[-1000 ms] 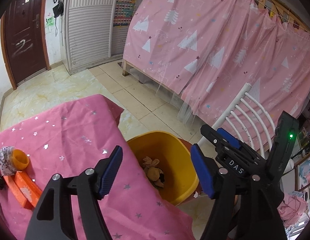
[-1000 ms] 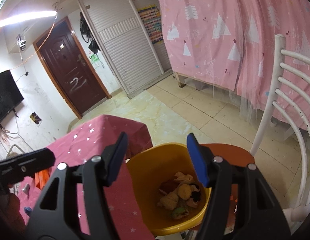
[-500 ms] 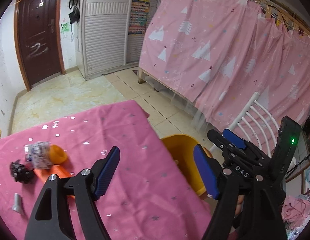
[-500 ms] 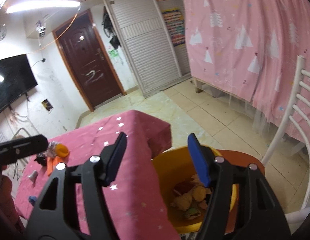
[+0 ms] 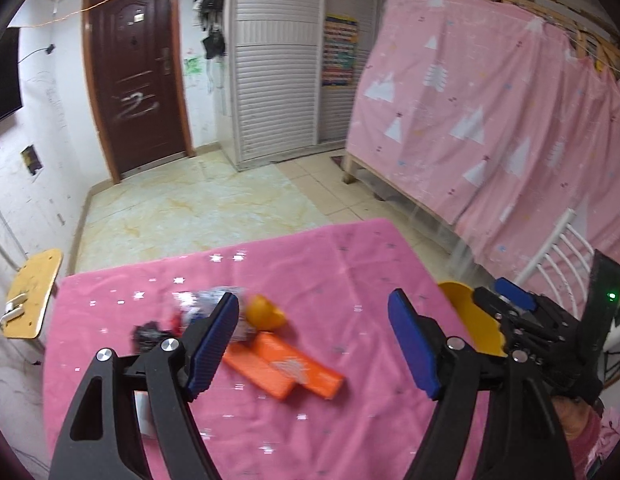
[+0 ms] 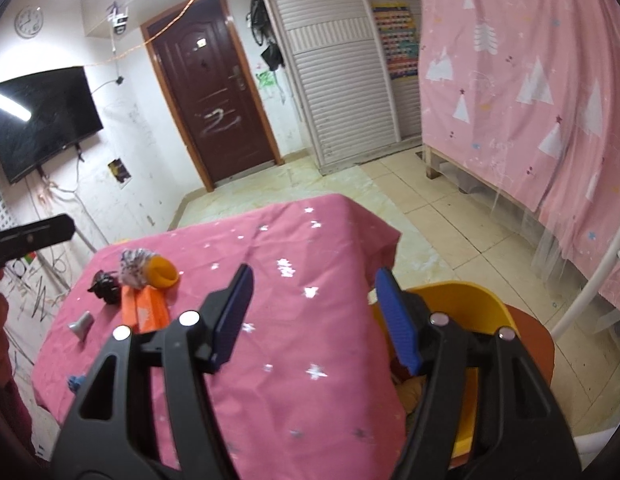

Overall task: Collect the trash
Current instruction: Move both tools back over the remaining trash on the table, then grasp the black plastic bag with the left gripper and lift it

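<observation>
Several trash pieces [image 6: 142,280] cluster near the pink table's [image 6: 310,264] left edge, bare cloth stretching rightward to the yellow bin [image 6: 470,300] beside it. Left gripper [image 5: 312,340] just widened, empty; right gripper [image 6: 314,316] gapes empty.

Pink tablecloth [image 5: 350,280] sprinkled with small silver stars. On it: flat bright-orange cardboard boxes [image 5: 284,370] with a white mark, a rounded orange peel-like cup [image 6: 163,272], a crinkled silvery wrapper with dark and red print [image 6: 133,264], a crumpled glossy black scrap [image 6: 105,286], a small grey metallic cone-shaped piece [image 6: 81,324], a tiny blue scrap [image 6: 75,382] at the cloth's edge. Beside the table, a deep-yellow plastic bin [image 6: 478,308] on a rust-orange seat. Light-pink curtain [image 5: 490,120] patterned with white triangular trees and tiny dark dots. Dark brown door [image 6: 214,92] smeared with whitish scribble. Black gripper frames with ribbed blue finger pads [image 5: 214,344].
</observation>
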`<action>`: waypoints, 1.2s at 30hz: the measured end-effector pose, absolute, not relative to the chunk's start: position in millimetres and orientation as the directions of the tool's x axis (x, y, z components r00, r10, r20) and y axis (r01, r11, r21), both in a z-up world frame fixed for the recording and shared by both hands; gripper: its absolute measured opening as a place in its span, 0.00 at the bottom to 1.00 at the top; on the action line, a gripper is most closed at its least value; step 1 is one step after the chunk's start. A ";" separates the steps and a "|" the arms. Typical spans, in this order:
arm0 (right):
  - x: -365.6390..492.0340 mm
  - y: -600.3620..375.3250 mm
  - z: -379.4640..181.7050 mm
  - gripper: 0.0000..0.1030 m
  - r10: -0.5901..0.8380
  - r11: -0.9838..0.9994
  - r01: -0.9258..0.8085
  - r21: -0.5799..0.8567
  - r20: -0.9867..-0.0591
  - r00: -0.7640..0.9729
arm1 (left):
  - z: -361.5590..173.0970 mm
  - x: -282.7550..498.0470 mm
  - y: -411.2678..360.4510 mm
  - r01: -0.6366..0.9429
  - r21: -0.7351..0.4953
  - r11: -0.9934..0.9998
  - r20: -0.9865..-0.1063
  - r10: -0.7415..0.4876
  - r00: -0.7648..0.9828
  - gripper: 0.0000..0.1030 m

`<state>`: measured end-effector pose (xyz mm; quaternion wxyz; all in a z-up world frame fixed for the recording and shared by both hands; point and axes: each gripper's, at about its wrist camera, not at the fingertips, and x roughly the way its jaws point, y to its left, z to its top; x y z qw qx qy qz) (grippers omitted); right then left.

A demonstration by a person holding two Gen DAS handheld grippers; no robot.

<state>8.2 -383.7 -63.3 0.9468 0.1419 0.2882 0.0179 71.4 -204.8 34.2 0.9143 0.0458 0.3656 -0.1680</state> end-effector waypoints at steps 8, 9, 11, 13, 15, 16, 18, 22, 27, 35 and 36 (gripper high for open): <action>26.5 -339.4 -53.8 0.65 0.159 0.973 -0.034 0.227 -0.556 0.816 | 33.0 93.6 -147.2 0.233 -0.038 0.972 -0.679 -0.196 0.708 0.67; 28.9 -333.1 -52.9 0.66 0.165 0.974 -0.046 0.221 -0.557 0.814 | 31.6 96.5 -141.4 0.218 -0.037 0.975 -0.680 -0.184 0.710 0.67; 34.3 -317.2 -50.9 0.66 0.182 0.976 -0.078 0.204 -0.560 0.809 | 26.1 104.7 -125.0 0.181 -0.040 0.983 -0.688 -0.159 0.708 0.68; 40.1 -305.5 -49.0 0.66 0.190 0.977 -0.097 0.191 -0.565 0.803 | 18.6 112.3 -112.0 0.156 -0.045 0.987 -0.702 -0.143 0.698 0.67; 45.0 -296.9 -47.6 0.66 0.198 0.977 -0.110 0.185 -0.569 0.798 | 9.6 114.8 -101.6 0.144 -0.051 0.988 -0.714 -0.137 0.686 0.67; 48.1 -292.1 -46.9 0.66 0.201 0.977 -0.118 0.180 -0.573 0.794 | 4.7 118.6 -96.7 0.136 -0.055 0.989 -0.722 -0.134 0.679 0.67; 52.5 -282.5 -46.6 0.66 0.205 0.977 -0.130 0.169 -0.579 0.789 | -4.1 124.7 -88.8 0.126 -0.067 0.990 -0.735 -0.134 0.665 0.67; 63.2 -264.6 -45.4 0.66 0.210 0.977 -0.150 0.150 -0.592 0.778 | -20.6 135.8 -73.4 0.110 -0.097 0.989 -0.756 -0.145 0.639 0.68; 73.3 -249.8 -44.2 0.66 0.212 0.977 -0.165 0.133 -0.604 0.769 | -41.8 145.6 -60.6 0.109 -0.129 0.986 -0.781 -0.169 0.601 0.67; 87.9 -225.3 -45.7 0.66 0.224 0.974 -0.197 0.112 -0.621 0.751 | -68.5 149.0 -63.2 0.149 -0.139 0.979 -0.806 -0.199 0.557 0.67; 89.7 -221.7 -45.9 0.66 0.226 0.973 -0.204 0.108 -0.623 0.749 | -70.3 149.2 -64.2 0.153 -0.136 0.979 -0.807 -0.199 0.556 0.67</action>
